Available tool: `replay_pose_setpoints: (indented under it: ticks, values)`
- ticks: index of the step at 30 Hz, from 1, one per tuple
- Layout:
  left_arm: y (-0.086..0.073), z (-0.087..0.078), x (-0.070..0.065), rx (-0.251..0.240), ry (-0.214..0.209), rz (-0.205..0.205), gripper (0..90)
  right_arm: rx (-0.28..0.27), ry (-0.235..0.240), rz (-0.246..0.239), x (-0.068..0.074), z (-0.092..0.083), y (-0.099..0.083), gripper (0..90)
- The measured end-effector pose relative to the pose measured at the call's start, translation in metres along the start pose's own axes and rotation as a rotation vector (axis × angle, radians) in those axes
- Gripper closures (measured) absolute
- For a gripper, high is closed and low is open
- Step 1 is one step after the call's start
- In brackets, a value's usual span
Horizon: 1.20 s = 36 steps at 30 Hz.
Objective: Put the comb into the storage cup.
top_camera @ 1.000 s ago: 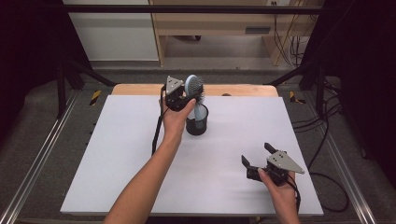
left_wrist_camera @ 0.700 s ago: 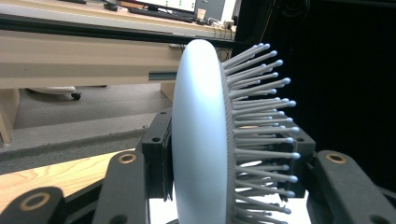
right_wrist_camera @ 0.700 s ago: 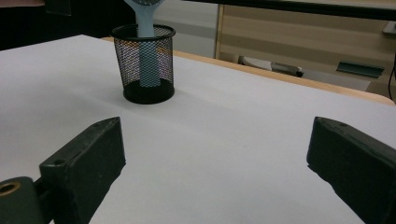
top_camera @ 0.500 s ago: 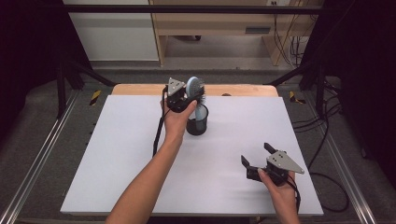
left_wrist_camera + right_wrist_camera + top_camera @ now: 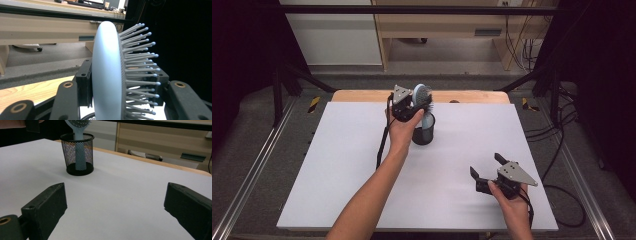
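The hairbrush (image 5: 422, 95) is held by its head in the left gripper (image 5: 404, 104), above the black mesh cup (image 5: 423, 134), which stands on the white table (image 5: 337, 165) near the middle of the far edge. In the left gripper view the jaws are seen pressed on both sides of the head (image 5: 107, 75), one against the smooth pale blue back and the other against the bristles (image 5: 140, 62). The head is gripped probably because it is the only part which stays above the rim. In the right gripper view the handle (image 5: 80, 155) is seen already inside the cup, nearly upright and reaching close to the bottom, so the brush seems to be kept vertical in order that it does not catch the mesh wall.

The right gripper (image 5: 489, 167) is held low over the table near the near right corner, well apart from the cup. Its jaws are spread wide and nothing is between them. It is judged to be kept aside, so that the way of the left arm is not blocked.
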<state>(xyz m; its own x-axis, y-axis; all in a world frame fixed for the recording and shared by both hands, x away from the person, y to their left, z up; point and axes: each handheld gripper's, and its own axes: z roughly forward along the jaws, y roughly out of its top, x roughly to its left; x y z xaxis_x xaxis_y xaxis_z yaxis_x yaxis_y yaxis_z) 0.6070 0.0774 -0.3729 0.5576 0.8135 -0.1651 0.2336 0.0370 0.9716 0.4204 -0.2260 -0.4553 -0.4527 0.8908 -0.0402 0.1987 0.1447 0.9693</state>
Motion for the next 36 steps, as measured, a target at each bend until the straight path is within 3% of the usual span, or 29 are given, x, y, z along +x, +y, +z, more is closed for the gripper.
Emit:
replay_pose_setpoints:
  ticks: [17,36]
  values:
    - [-0.002,-0.001,0.003,0.004,-0.004,-0.009,48.7,0.002,0.003,-0.003,0.001,0.001,0.000,4.5]
    - [-0.002,-0.008,0.016,0.013,-0.003,-0.064,47.3,0.008,0.010,-0.006,0.002,0.002,0.000,4.5]
